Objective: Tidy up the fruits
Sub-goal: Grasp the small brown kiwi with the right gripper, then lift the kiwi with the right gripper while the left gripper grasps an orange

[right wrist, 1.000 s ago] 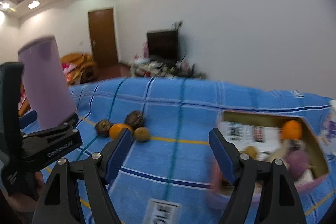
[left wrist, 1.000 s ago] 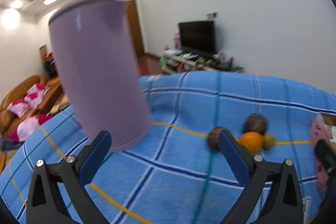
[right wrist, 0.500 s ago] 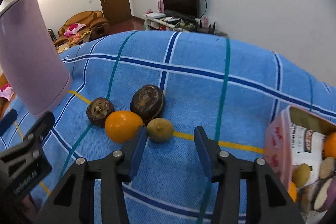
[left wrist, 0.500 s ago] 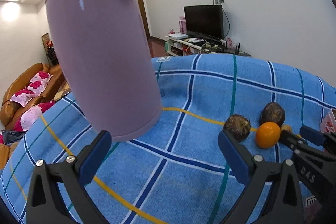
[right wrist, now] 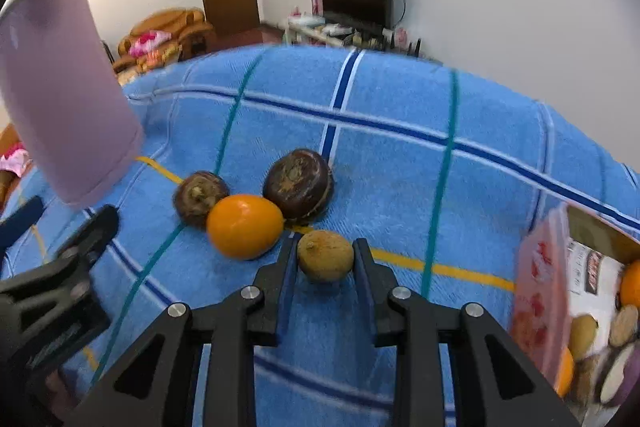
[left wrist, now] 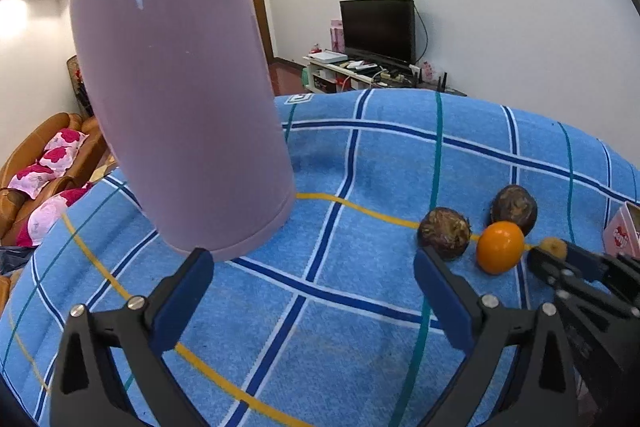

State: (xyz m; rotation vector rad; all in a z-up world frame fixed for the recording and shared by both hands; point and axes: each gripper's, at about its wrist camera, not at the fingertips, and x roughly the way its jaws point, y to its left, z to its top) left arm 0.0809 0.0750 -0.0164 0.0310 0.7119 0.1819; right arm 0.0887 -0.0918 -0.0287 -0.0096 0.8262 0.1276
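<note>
A small olive-brown fruit lies on the cloth beside an orange touching two dark brown round fruits.

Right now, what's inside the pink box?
The pink box shows an orange, another orange piece, and tan and purple fruits, blurred. Its wall and the picture's edge hide the rest.
</note>
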